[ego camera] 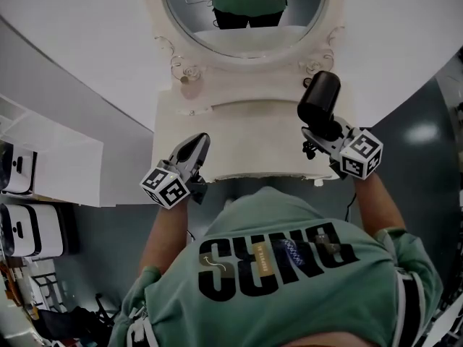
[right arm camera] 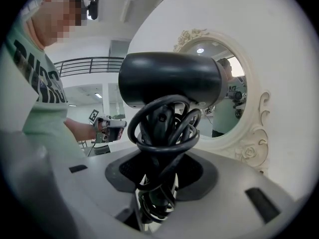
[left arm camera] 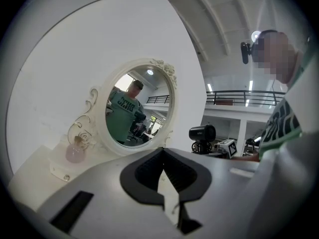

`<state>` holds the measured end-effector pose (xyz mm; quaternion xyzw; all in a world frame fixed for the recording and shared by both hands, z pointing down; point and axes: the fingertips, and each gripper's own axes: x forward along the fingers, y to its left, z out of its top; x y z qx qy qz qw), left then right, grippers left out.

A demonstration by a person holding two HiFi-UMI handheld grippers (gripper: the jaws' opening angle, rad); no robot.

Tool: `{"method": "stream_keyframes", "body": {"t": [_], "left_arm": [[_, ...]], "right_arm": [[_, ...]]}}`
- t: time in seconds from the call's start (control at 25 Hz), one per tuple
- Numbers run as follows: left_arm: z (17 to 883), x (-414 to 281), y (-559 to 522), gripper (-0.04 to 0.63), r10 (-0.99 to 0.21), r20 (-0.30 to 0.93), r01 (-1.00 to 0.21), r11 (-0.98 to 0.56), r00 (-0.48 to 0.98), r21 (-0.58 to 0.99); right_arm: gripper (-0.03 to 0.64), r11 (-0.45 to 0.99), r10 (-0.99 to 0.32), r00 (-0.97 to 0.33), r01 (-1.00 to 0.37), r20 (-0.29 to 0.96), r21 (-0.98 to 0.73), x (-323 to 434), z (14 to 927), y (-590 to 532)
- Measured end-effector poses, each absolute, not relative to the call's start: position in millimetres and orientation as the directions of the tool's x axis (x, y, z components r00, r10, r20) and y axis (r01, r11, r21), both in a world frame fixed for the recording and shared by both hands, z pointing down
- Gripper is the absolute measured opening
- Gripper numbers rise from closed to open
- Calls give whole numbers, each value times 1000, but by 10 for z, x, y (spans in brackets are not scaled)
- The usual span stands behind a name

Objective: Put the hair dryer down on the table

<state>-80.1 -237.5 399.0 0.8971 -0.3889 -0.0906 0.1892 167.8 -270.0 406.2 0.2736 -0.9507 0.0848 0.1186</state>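
Observation:
The black hair dryer (ego camera: 319,98) is held upright over the right end of the white dressing table (ego camera: 246,132). My right gripper (ego camera: 319,131) is shut on its handle. In the right gripper view the hair dryer (right arm camera: 169,78) fills the middle; its black cord is wound round the handle between the jaws of the right gripper (right arm camera: 160,158). My left gripper (ego camera: 197,147) hovers over the table's left front, shut and holding nothing. In the left gripper view the left gripper (left arm camera: 163,156) has its pads meeting at the tip, and the hair dryer (left arm camera: 202,132) shows far off to the right.
An oval mirror (ego camera: 246,20) in an ornate white frame stands at the table's back. A small pink bottle (left arm camera: 76,153) sits by the mirror's (left arm camera: 137,108) base. White cabinets (ego camera: 22,230) stand to the left on the grey floor. The person's green shirt (ego camera: 289,266) is close to the table's front edge.

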Motion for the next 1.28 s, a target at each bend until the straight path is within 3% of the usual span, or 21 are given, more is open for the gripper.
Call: {"method": "stream_keyframes", "body": {"t": [0.6, 1.28], "left_arm": [[4055, -1135, -2841, 9, -661, -11, -598, -686, 750, 415], [4642, -1117, -3418, 9, -646, 66, -606, -671, 761, 427]], "right_arm": [[144, 809, -545, -752, -588, 370, -4, 1368, 4089, -2900], [144, 920, -374, -698, -360, 611, 153, 984, 4650, -4103]]}}
